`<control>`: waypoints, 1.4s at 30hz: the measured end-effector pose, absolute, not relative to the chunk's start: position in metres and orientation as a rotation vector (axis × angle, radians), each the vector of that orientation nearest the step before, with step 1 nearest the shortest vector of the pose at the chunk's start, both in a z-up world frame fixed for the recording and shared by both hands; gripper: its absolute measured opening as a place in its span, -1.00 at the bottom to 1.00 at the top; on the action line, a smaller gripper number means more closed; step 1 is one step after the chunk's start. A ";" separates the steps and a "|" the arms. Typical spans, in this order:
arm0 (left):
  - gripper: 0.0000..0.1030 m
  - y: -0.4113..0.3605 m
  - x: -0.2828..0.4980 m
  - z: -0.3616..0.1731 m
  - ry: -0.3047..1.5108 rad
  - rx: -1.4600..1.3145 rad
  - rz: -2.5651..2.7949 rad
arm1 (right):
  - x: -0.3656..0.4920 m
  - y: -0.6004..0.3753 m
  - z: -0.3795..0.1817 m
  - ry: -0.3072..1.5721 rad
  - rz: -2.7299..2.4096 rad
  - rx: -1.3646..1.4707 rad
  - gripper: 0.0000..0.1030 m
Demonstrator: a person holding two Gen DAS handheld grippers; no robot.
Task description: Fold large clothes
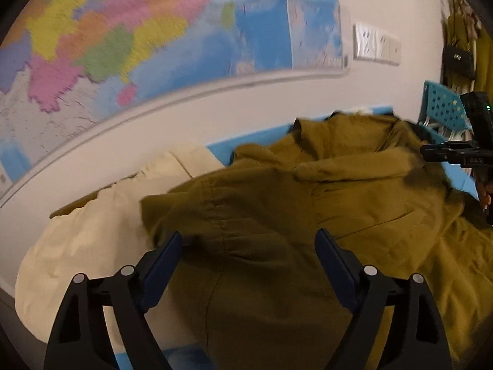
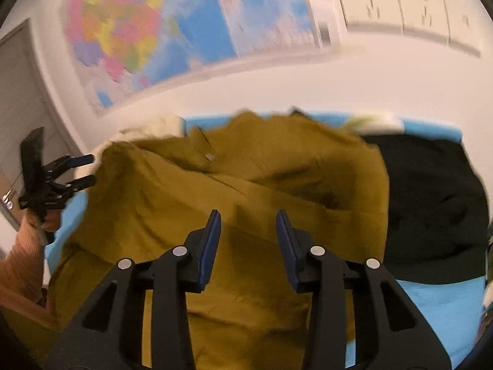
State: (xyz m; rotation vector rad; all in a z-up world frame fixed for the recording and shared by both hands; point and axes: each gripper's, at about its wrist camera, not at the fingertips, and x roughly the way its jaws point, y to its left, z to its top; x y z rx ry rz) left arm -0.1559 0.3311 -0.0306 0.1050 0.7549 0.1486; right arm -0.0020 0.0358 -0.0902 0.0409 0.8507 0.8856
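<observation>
Centrally, garment: an olive-green jacket (image 1: 308, 203) is lying rumpled across a blue surface (image 2: 431, 302), filling the middle of both wrist views, its hood bunching toward twelve o'clock.
Jacket's neighbours: a cream garment (image 1: 92, 234) is lying against its nine o'clock edge in the left wrist view; a black garment (image 2: 431, 203) is lying against its three o'clock edge in the right wrist view.
Left gripper (image 1: 249, 240): its blue-padded jaws are standing wide apart just above the jacket, with nothing pinched between them; cloth is showing through the gap.
Right gripper (image 2: 248, 219): its jaws are standing partly apart over the jacket's middle, gripping nothing; whether the tips are touching the cloth I cannot tell.
Person: a hand in an orange sleeve (image 2: 21, 265) is holding the left tool at nine o'clock in the right wrist view.
Wall: a coloured map (image 1: 129, 40) is hanging at eleven o'clock, white wall sockets (image 2: 400, 9) sitting at one o'clock.
Farther off: a turquoise perforated basket (image 1: 443, 108) is sitting at three o'clock in the left wrist view.
Sharpness: both views are blurring.
</observation>
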 end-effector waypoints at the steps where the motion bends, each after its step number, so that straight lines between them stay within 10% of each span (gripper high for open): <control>1: 0.65 0.335 -0.148 -0.036 0.766 0.101 0.164 | 0.009 0.037 -0.103 0.890 0.860 0.048 -0.34; 6: 0.62 0.356 -0.114 -0.066 0.880 0.042 0.208 | 0.034 0.021 -0.129 0.954 0.818 0.176 -0.86; 11: 0.64 0.336 -0.119 -0.058 0.853 0.150 0.257 | 0.005 0.006 -0.099 0.874 0.840 0.151 -0.31; 24: 0.64 0.324 -0.183 -0.047 0.759 0.068 0.230 | -0.025 0.013 -0.132 1.009 0.909 0.143 -0.28; 35: 0.78 0.342 -0.284 -0.045 0.736 -0.149 0.184 | -0.093 -0.072 -0.097 0.878 0.913 0.293 0.45; 42: 0.78 0.334 -0.326 -0.077 0.835 -0.244 0.123 | -0.143 -0.134 -0.134 0.960 0.822 0.389 0.55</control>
